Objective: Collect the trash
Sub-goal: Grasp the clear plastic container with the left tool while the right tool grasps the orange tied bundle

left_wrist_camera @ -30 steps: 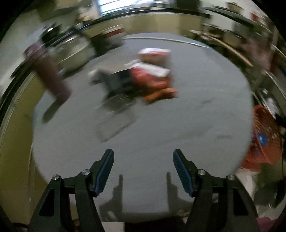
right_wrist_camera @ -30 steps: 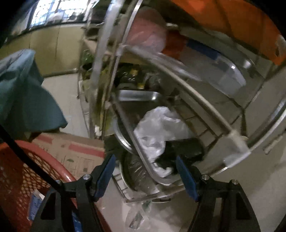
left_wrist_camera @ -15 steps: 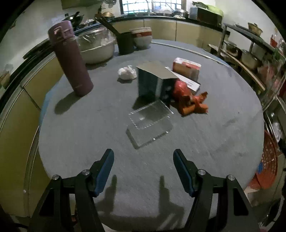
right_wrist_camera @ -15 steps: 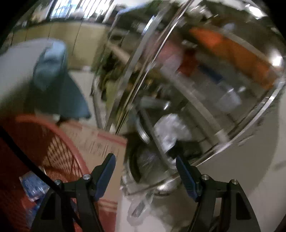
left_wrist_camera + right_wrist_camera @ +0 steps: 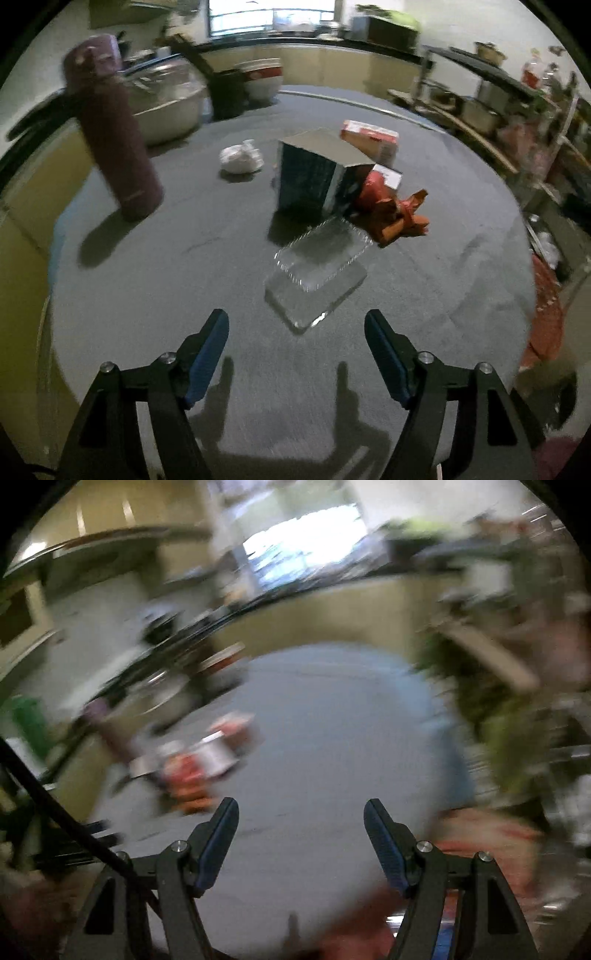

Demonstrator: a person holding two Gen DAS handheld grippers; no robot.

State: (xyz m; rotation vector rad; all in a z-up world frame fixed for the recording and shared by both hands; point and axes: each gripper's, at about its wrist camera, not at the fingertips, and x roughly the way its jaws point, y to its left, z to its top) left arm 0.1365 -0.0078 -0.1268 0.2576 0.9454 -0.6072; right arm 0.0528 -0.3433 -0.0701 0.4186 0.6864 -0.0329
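So the left gripper (image 5: 295, 339) hangs over the grey table (image 5: 147, 266) at the bottom of the frame, jaws opening, nothing between them. Just ahead of it, mid-frame, lies a clear plastic clamshell (image 5: 317, 266). Behind that stands a dark box (image 5: 314, 177), with a crumpled red wrapper (image 5: 391, 214) to its right and a white wad (image 5: 242, 158) to its left. A purple flask (image 5: 114, 129) stands upper left. The right gripper (image 5: 301, 830) is apart and empty; its view is mostly blur.

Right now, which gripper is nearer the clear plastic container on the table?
Left. The left gripper, jaws opening and empty, hovers just short of the clear plastic container. The right gripper, empty, is off toward the table's edge.
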